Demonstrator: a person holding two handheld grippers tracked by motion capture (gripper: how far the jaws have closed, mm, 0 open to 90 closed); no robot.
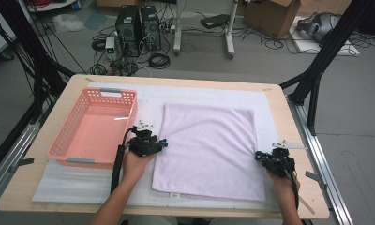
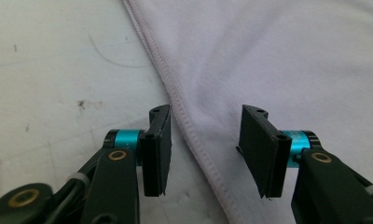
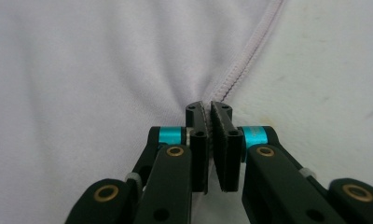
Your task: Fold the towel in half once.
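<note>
**Towel edges: right gripper clamped, left gripper open**

The pale lilac towel [image 1: 209,150] lies flat on the white mat [image 1: 82,185], to the right of the pink basket [image 1: 93,129]. A small white label [image 1: 175,193] sits at its near hem; no writing on it can be read. Your right gripper [image 3: 209,112] is pinched shut on the towel's right hem, and the cloth puckers toward it. Your left gripper [image 2: 205,140] stands with its jaws apart, straddling the left hem without pressing it.

Towel [image 1: 209,150] pale lilac, plain; basket [image 1: 71,140] salmon pink.
</note>
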